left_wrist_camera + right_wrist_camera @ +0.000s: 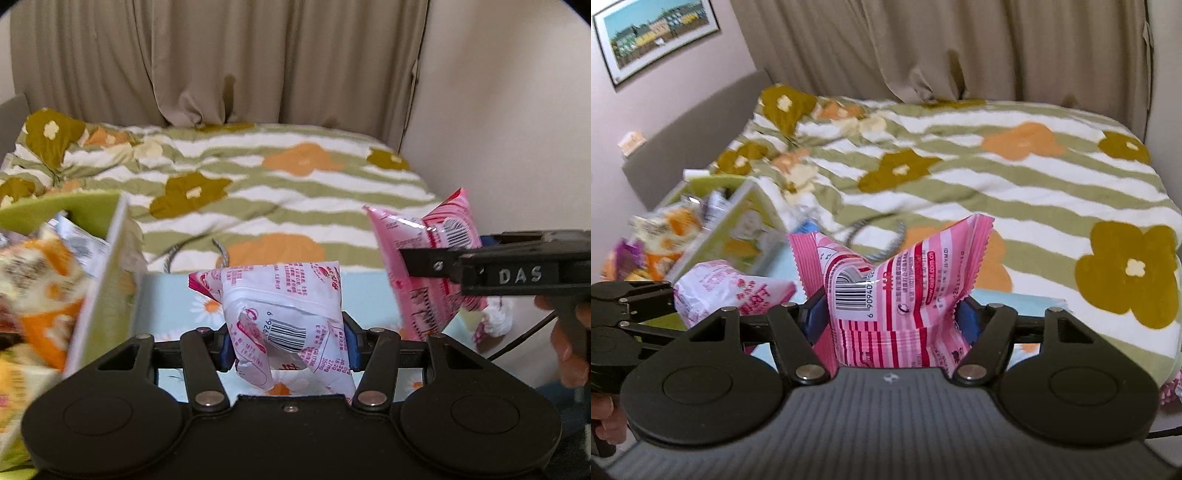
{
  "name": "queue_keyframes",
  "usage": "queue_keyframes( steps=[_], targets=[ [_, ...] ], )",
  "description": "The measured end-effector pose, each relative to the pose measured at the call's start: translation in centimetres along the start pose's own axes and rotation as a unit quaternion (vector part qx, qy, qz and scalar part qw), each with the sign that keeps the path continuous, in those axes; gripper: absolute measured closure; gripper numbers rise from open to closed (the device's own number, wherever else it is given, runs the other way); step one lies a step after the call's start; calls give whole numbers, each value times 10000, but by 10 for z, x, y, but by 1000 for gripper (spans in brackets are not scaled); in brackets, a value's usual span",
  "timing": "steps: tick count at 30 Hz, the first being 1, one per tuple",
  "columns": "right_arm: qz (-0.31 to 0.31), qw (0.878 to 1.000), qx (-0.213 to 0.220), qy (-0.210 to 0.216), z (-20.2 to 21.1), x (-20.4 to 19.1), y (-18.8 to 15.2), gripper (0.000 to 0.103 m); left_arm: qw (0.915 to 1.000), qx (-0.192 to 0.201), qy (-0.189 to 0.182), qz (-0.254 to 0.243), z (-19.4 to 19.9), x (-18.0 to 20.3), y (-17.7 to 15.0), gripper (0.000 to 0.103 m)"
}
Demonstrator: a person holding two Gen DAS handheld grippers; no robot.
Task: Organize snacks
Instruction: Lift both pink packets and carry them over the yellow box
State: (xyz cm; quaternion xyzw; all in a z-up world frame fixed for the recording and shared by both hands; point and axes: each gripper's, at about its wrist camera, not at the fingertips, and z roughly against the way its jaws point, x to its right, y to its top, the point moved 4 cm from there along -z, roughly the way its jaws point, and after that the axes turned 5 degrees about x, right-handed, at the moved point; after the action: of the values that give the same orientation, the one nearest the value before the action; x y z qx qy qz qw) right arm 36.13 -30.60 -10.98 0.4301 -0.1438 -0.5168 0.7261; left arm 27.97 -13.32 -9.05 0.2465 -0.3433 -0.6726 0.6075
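Observation:
My left gripper (288, 341) is shut on a white snack packet with pink print (284, 314), held above a light blue flowered table. The same white packet (720, 291) shows at the left of the right wrist view. My right gripper (890, 317) is shut on a pink striped snack packet (901, 291). That pink packet (428, 266) and the right gripper (424, 264) show at the right of the left wrist view. A green box (99, 280) with several snack packets (40, 280) stands at the left, close beside the left gripper. It also shows in the right wrist view (738, 236).
A bed with a green-striped flowered cover (280, 192) lies behind the table. A grey cable (221, 251) rests on its near edge. Beige curtains (221, 62) hang behind the bed and a white wall (509, 129) stands at the right. A small pink-and-white item (496, 323) lies on the table at the right.

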Motion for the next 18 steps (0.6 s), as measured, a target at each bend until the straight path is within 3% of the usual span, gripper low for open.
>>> queue_keyframes(
  steps=[9,18],
  targets=[
    [-73,9989,455,24,38,-101,29,20,9976,685,-26,19,93,-58,24,46],
    [-64,9964,839,-115,49,-203,50,20,9942,1060,107,118,148,-144,32,46]
  ],
)
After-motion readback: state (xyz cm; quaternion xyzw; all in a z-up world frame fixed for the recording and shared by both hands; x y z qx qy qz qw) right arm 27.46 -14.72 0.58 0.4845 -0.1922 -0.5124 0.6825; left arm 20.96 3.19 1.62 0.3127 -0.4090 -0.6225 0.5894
